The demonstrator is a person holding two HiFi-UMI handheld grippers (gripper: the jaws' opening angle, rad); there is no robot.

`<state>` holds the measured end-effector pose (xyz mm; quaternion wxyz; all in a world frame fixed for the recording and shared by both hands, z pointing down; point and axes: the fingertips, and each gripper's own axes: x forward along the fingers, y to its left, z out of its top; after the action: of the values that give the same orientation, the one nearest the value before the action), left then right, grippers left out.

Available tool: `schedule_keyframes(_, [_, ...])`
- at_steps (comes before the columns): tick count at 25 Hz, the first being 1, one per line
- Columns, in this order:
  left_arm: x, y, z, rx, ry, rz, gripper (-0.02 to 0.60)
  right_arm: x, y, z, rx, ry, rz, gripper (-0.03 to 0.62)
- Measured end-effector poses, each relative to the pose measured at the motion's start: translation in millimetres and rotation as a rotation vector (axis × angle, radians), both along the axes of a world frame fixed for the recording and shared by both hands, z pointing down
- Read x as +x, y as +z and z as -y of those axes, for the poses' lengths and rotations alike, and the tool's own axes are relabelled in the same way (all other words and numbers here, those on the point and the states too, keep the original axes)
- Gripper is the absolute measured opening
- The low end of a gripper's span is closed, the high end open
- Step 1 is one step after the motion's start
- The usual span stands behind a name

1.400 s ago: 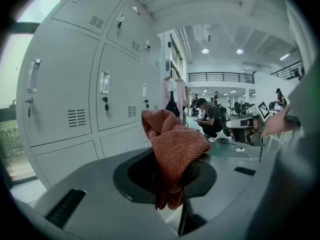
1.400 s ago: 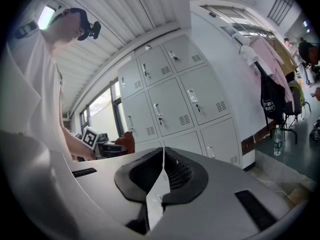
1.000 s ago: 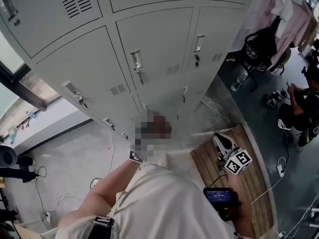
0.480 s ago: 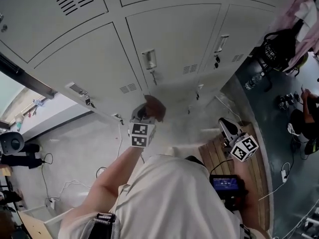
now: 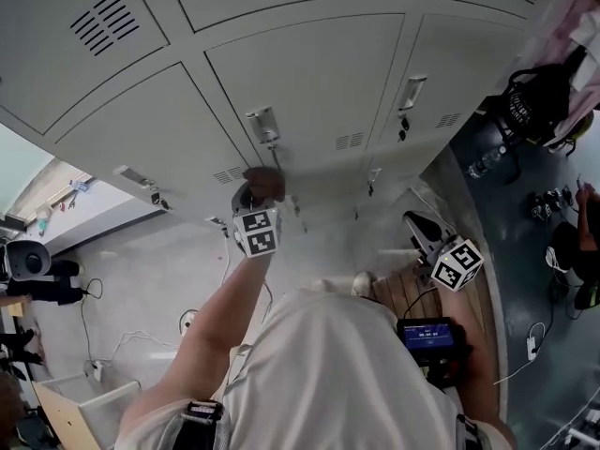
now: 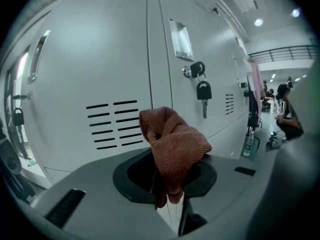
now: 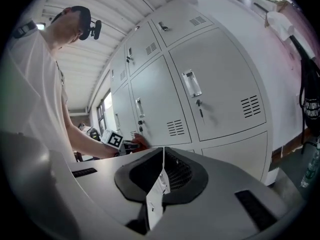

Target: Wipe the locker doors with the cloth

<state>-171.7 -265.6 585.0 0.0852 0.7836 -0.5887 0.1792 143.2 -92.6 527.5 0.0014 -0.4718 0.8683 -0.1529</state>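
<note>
Grey metal locker doors (image 5: 309, 73) fill the top of the head view, each with a handle, key and vent slots. My left gripper (image 5: 253, 197) is raised against the middle door just below its handle (image 5: 263, 125), shut on a reddish-brown cloth (image 5: 265, 183). In the left gripper view the bunched cloth (image 6: 172, 144) stands up from the jaws, close to a vented door (image 6: 112, 124) and a hanging key (image 6: 203, 93). My right gripper (image 5: 424, 235) hangs lower at the right, away from the lockers. Its jaws (image 7: 161, 176) are shut with nothing in them.
A black bag (image 5: 536, 101) and pink garments hang at the right end of the lockers. A water bottle (image 5: 480, 164) stands on the dark floor, and a seated person (image 5: 586, 242) is at the far right. Wooden slats (image 5: 408, 293) and cables lie below.
My left gripper has moved up the locker front with the cloth, from low by the bottom doors to just under the middle door's handle. The right gripper has barely moved.
</note>
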Motion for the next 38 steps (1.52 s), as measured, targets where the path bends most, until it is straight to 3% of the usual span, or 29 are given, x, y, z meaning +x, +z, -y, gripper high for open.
schedule_keyframes(3, [13, 11, 3, -0.009, -0.03, 0.038, 0.08, 22, 2, 4, -0.016, -0.001, 0.008, 0.02])
schedule_keyframes(8, [57, 15, 7, -0.027, -0.022, 0.035, 0.08, 46, 2, 8, -0.022, 0.003, 0.011, 0.02])
schedule_keyframes(20, [226, 0, 13, -0.023, 0.277, 0.067, 0.08, 90, 8, -1, -0.041, 0.049, 0.01, 0.02])
schedule_keyframes(25, [275, -14, 13, -0.016, 0.365, 0.044, 0.08, 108, 9, -2, -0.046, 0.062, 0.022, 0.02])
schedule_keyframes(32, [251, -67, 12, 0.076, 0.308, -0.107, 0.08, 107, 9, 17, -0.048, 0.003, 0.025, 0.02])
schedule_keyframes(35, [213, -65, 11, 0.079, 0.255, -0.126, 0.08, 87, 6, 31, -0.042, -0.054, 0.018, 0.02])
schedule_keyframes(38, [160, -58, 8, 0.062, 0.149, -0.132, 0.08, 67, 6, 43, -0.042, -0.105, 0.015, 0.02])
